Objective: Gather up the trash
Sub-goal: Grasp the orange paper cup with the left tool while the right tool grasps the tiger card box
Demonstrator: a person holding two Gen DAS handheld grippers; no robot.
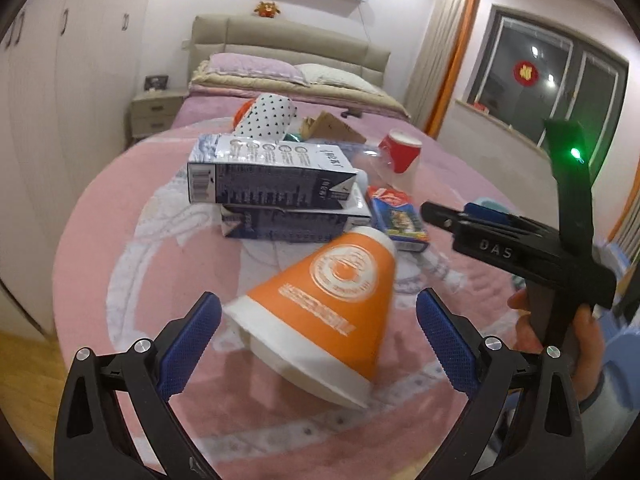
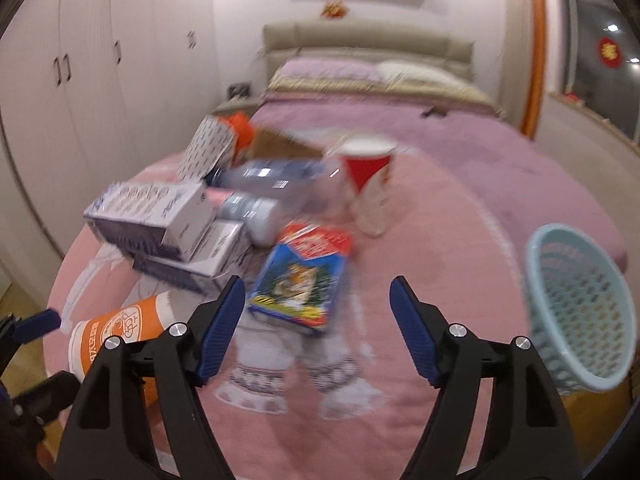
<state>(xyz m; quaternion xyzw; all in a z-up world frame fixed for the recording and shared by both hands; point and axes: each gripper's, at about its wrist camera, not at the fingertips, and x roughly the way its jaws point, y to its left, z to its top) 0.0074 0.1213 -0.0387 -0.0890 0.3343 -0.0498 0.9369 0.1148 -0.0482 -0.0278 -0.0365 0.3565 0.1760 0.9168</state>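
Observation:
Trash lies in a heap on a pink bed cover. An orange and white paper cup lies on its side between the open fingers of my left gripper, untouched as far as I can see; it also shows in the right wrist view. My right gripper is open and empty above the cover, just short of a blue snack box, and appears in the left wrist view. Two dark cartons are stacked behind the cup. A red paper cup stands further back.
A light blue mesh basket lies tipped at the bed's right edge. A spotted white box, cardboard and a clear plastic bottle lie behind the cartons. Wardrobes stand to the left, pillows and a headboard behind.

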